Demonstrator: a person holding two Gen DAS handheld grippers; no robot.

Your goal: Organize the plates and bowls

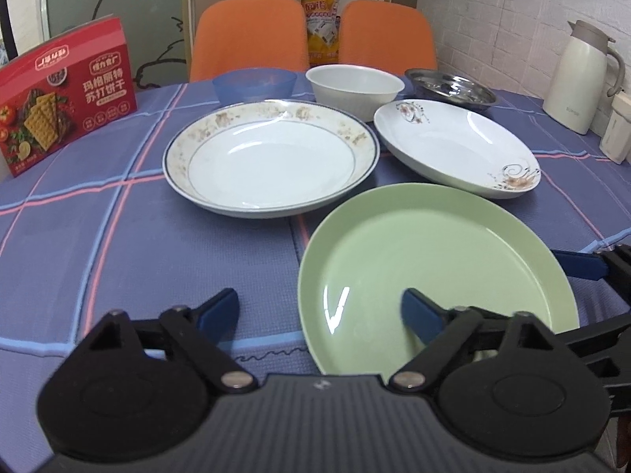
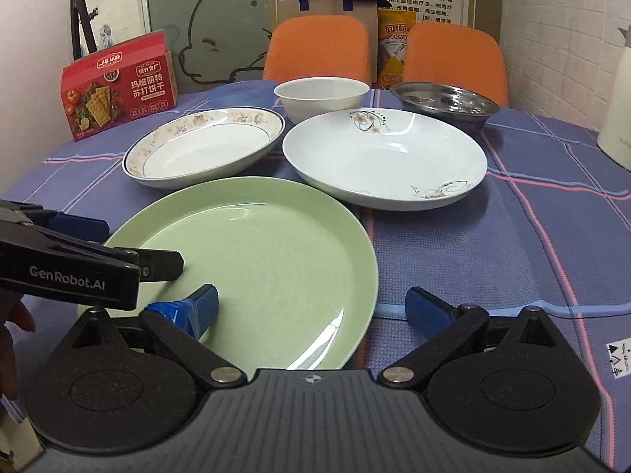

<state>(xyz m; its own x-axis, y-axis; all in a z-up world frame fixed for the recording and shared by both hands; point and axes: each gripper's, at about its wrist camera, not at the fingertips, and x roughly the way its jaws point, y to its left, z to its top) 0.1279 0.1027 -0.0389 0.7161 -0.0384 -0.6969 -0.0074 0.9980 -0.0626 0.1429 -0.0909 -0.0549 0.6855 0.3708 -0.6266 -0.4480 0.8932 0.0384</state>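
Observation:
A green plate (image 1: 434,276) (image 2: 256,272) lies nearest on the checked tablecloth. Behind it are a floral-rimmed white plate (image 1: 272,157) (image 2: 205,146) at left and a white plate with a swirl motif (image 1: 457,146) (image 2: 386,157) at right. Further back stand a blue bowl (image 1: 254,84) (image 2: 240,94), a white bowl (image 1: 355,86) (image 2: 321,96) and a steel dish (image 1: 449,88) (image 2: 443,104). My left gripper (image 1: 319,313) is open, straddling the green plate's left rim. My right gripper (image 2: 311,309) is open, straddling its right rim.
A red cracker box (image 1: 65,94) (image 2: 118,82) stands at the back left. A cream thermos jug (image 1: 583,75) stands at the right by the brick wall. Two orange chairs (image 1: 248,35) (image 2: 315,47) are behind the table.

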